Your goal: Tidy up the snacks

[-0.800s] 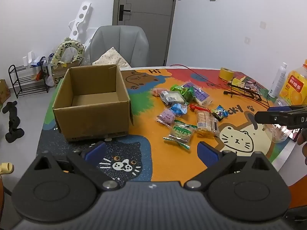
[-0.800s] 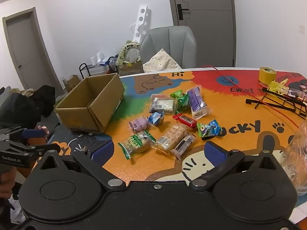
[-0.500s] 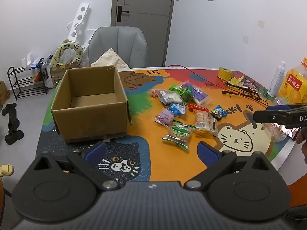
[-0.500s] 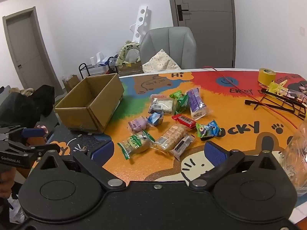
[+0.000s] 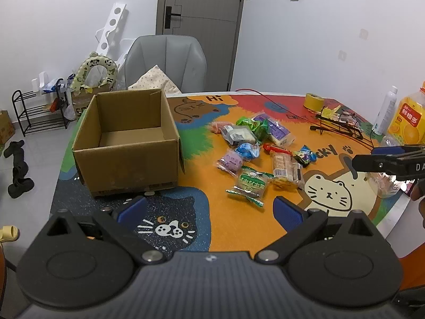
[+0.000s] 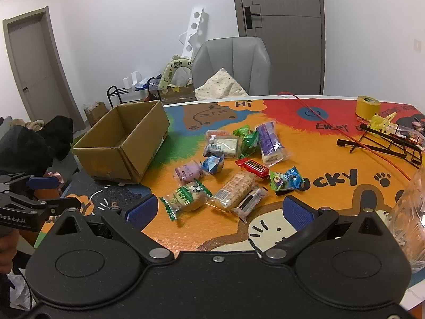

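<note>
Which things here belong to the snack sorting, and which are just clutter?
Job: cardboard box, empty; snack packets loose on the mat beside it.

Clutter: yellow tape roll, black wire rack, juice bottle, white bottle, red cable.

Wrapped snacks (image 5: 255, 156) lie scattered right of the empty cardboard box (image 5: 127, 143).

Wrapped snacks (image 5: 255, 156) lie scattered beside the seemingly empty cardboard box (image 5: 127, 143).
</note>
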Motion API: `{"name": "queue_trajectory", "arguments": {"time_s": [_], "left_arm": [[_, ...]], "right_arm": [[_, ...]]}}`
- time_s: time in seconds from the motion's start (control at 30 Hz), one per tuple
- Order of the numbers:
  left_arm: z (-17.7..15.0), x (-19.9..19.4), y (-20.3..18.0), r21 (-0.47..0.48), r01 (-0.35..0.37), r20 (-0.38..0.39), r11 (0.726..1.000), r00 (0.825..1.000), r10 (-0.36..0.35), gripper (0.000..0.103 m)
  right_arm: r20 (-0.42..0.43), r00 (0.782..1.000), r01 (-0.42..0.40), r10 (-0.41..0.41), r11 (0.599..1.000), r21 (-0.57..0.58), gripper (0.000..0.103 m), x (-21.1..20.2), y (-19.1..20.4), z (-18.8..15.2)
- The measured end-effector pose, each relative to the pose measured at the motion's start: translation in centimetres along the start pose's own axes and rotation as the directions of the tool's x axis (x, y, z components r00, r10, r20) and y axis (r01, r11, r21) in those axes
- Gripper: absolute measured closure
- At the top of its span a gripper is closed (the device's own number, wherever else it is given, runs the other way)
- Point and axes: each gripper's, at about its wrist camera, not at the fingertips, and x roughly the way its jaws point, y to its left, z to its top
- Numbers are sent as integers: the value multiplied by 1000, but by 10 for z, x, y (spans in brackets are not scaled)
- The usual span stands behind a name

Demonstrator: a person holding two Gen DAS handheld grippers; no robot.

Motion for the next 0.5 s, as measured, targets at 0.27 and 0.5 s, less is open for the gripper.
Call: {"name": "queue_trajectory", "arguments": {"time_s": [0.27, 0.5], "left_arm": [[-2, -1, -2, 1, -1, 3, 1000, 1000, 1, 2], [-2, -1, -2, 2, 0, 3, 1000, 1000, 0, 2]], "right_arm": [[2, 1000, 5, -5, 1000, 1, 0, 1, -2, 1], [5, 1000, 7, -7, 1000, -4, 0, 0, -1, 1]]}}
